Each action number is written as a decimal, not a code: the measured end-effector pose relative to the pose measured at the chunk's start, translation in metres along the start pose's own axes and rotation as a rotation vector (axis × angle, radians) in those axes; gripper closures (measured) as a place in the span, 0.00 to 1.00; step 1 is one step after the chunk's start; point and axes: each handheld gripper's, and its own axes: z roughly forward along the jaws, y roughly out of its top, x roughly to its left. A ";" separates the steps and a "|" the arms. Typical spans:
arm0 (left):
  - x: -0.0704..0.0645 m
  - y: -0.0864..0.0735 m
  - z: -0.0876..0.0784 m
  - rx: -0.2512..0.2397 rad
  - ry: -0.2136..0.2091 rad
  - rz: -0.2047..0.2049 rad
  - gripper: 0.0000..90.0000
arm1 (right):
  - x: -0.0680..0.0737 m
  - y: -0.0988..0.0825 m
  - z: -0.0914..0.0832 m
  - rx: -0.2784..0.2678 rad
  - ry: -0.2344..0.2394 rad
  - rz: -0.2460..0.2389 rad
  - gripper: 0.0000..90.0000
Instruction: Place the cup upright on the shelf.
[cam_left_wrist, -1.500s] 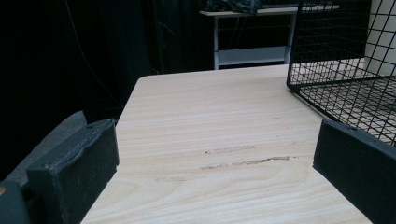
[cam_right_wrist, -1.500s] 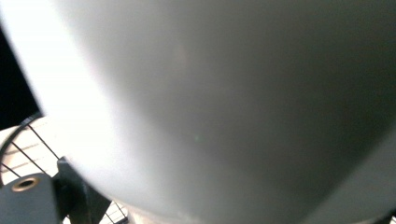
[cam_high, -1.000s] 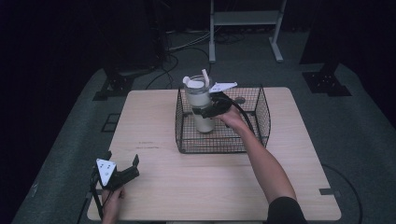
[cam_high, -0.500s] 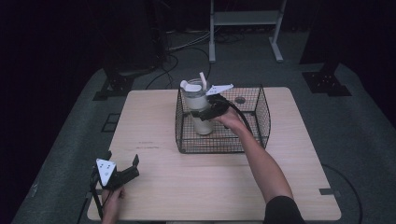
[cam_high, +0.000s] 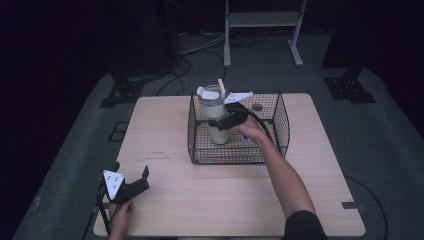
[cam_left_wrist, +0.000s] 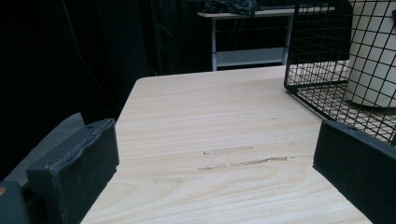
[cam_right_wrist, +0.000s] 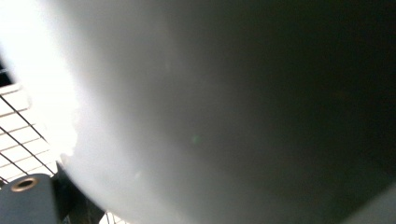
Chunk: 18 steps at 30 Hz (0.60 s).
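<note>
Just above the centre of the high view, the right gripper (cam_high: 223, 121) is clamped on the cream tumbler (cam_high: 217, 116) standing upright inside the wire basket (cam_high: 280, 131) on the counter (cam_high: 165, 130), while the left gripper (cam_high: 134, 182), jaws apart, rests at lower left.

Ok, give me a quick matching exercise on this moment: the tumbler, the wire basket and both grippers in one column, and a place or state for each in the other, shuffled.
Things:
1. cream tumbler with a lid and straw
2. black wire basket
3. left gripper
4. right gripper

Places or states:
A. near the table's front left corner, jaws open on nothing
B. upright inside the basket
C. reaches into the basket, jaws on the tumbler's body
D. sits on the far middle of the light wooden table

Pairs: 1-B, 2-D, 3-A, 4-C
</note>
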 end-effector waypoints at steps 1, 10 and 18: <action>0.000 0.000 0.000 0.001 0.000 0.001 0.00 | 0.000 0.000 0.000 0.004 -0.003 -0.008 0.09; 0.000 0.000 0.000 0.000 -0.001 0.000 0.00 | -0.001 -0.001 -0.002 0.011 0.004 -0.027 0.09; 0.000 0.000 0.000 0.000 0.001 0.000 0.00 | -0.002 -0.002 -0.005 0.022 0.017 -0.030 0.09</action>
